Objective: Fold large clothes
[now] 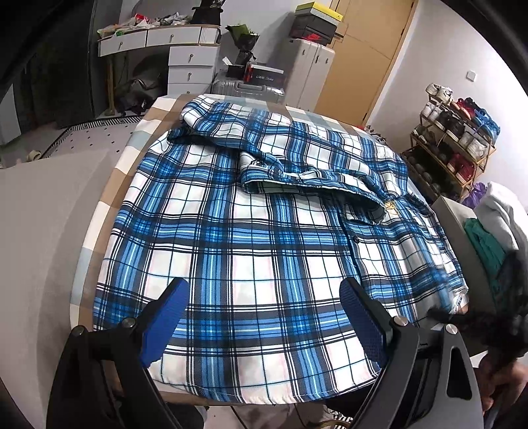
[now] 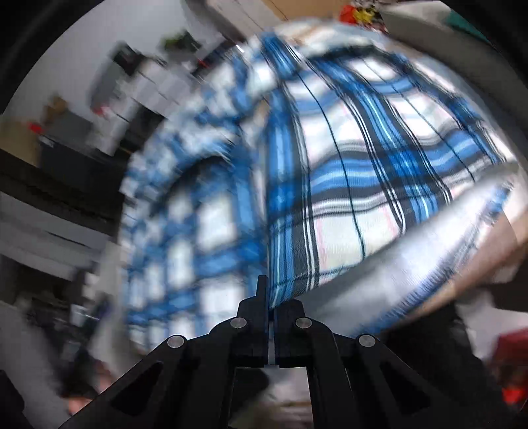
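Blue-white plaid shirt [image 1: 250, 237] lies spread flat over most of the tabletop [image 1: 109, 194], which carries a beige, white and grey checked cover. Shirt hem is at the near edge, collar area towards the far right. One sleeve [image 1: 264, 138] is folded across the upper part of the shirt, with its cuff end lying near the middle. The button placket runs down the right side, with a dark button [image 1: 355, 240] visible.

Left tool [image 1: 264, 326] hovers over the near hem with its jaws wide apart, blue pads [image 1: 165, 316] on both sides, nothing between them; whether the pads touch the cloth I cannot tell.

Right tool [image 2: 271, 297] has its jaws closed together, pinching an edge of the plaid shirt [image 2: 346, 184], and the cloth rises from the tips in a lifted fold. The right wrist view is heavily motion-blurred, so the exact part of the shirt gripped is unclear. In the left wrist view the right edge of the shirt is blurred too.

Background: a white drawer desk [image 1: 184, 52] with clutter on top, a silver suitcase [image 1: 247, 87], a stack of boxes [image 1: 313, 23] on a white cabinet, a wooden door [image 1: 369, 56], and a shoe rack [image 1: 452, 142] at right. Folded clothes, grey and green [image 1: 488, 237], sit just beside the tabletop on the right. Part of a hand [image 1: 505, 382] shows at the lower right.
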The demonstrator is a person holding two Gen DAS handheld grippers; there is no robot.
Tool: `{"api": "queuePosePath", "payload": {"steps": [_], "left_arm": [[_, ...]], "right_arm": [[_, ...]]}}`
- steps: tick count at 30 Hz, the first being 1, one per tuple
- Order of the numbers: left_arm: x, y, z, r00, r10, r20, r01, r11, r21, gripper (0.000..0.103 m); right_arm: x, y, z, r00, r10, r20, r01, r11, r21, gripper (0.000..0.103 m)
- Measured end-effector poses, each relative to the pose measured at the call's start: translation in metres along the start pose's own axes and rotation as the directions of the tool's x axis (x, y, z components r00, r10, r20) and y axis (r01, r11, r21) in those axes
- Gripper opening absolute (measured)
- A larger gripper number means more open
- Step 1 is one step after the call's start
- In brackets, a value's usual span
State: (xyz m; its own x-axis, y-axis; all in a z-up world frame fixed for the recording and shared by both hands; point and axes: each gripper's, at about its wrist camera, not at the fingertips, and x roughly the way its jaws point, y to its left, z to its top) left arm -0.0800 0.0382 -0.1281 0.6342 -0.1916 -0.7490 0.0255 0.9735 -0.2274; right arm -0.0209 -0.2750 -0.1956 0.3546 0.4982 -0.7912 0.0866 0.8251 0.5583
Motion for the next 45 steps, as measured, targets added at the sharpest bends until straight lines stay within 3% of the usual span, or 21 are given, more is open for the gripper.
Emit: {"api": "queuePosePath", "payload": {"steps": [1,4,8,13,15,17,19,21,25,26,29,33,35,38,39,42,45], "left_arm": [[0.001,0.001,0.000,1.000,0.000,-0.004,0.000,1.000,-0.002,0.090],[0.002,0.002,0.001,1.000,0.007,-0.010,-0.007,1.000,-0.006,0.090],[0.003,0.004,0.002,1.000,0.017,-0.014,-0.018,1.000,-0.016,0.090],[-0.001,0.009,0.002,0.996,0.083,0.022,-0.083,0.996,-0.018,0.090],[-0.002,0.014,0.003,0.991,0.127,0.031,-0.126,0.992,-0.023,0.090],[0.000,0.021,0.003,0.984,0.178,0.029,-0.177,0.984,-0.036,0.090],[0.000,0.028,0.004,0.982,0.189,0.022,-0.188,0.981,-0.054,0.090],[0.000,0.037,0.007,0.976,0.218,0.017,-0.217,0.974,-0.065,0.090],[-0.005,0.055,0.019,0.937,0.348,-0.002,-0.348,0.937,0.000,0.090],[-0.008,0.062,0.023,0.931,0.364,-0.010,-0.364,0.931,0.015,0.090],[-0.019,0.083,0.034,0.904,0.422,-0.068,-0.421,0.906,0.030,0.090],[-0.026,0.096,0.039,0.886,0.444,-0.135,-0.436,0.896,0.089,0.091],[-0.014,0.103,0.036,0.876,0.421,-0.235,-0.404,0.907,0.122,0.091],[0.004,0.110,0.027,0.860,0.398,-0.319,-0.375,0.917,0.136,0.091],[0.009,0.109,0.024,0.862,0.371,-0.346,-0.349,0.929,0.126,0.091],[0.017,0.099,0.021,0.857,0.381,-0.346,-0.345,0.924,0.165,0.091],[0.023,0.090,0.020,0.842,0.416,-0.344,-0.370,0.909,0.195,0.091]], "right_arm": [[-0.003,0.000,-0.001,1.000,0.002,0.012,-0.001,1.000,-0.001,0.003],[-0.012,0.012,-0.003,0.997,-0.074,-0.017,0.072,0.995,-0.073,0.012],[-0.041,0.030,-0.012,0.990,-0.136,0.030,0.140,0.971,-0.194,0.036],[-0.078,0.050,-0.011,0.982,-0.070,0.174,0.120,0.948,-0.295,0.051],[-0.083,0.057,0.000,0.969,-0.041,0.245,0.120,0.941,-0.318,0.068],[-0.070,0.057,0.012,0.966,-0.055,0.253,0.138,0.936,-0.325,0.074],[-0.048,0.054,0.026,0.973,-0.088,0.215,0.155,0.936,-0.316,0.074],[-0.028,0.045,0.035,0.985,-0.079,0.152,0.120,0.950,-0.289,0.073],[0.001,0.024,0.035,0.997,-0.046,0.069,0.060,0.975,-0.215,0.074],[-0.002,0.024,0.032,0.994,-0.036,0.102,0.058,0.971,-0.231,0.073],[-0.003,0.026,0.028,0.996,-0.020,0.086,0.042,0.966,-0.256,0.073],[-0.014,0.016,0.026,0.993,0.103,0.060,-0.089,0.974,-0.207,0.073],[-0.021,0.010,0.027,0.987,0.145,0.074,-0.130,0.975,-0.182,0.073],[-0.029,0.007,0.025,0.981,0.174,0.083,-0.156,0.971,-0.183,0.073],[-0.031,0.007,0.023,0.980,0.182,0.085,-0.164,0.969,-0.184,0.073],[-0.035,0.008,0.021,0.977,0.193,0.090,-0.173,0.966,-0.191,0.073],[-0.038,0.009,0.020,0.975,0.199,0.095,-0.178,0.965,-0.193,0.073]]}}
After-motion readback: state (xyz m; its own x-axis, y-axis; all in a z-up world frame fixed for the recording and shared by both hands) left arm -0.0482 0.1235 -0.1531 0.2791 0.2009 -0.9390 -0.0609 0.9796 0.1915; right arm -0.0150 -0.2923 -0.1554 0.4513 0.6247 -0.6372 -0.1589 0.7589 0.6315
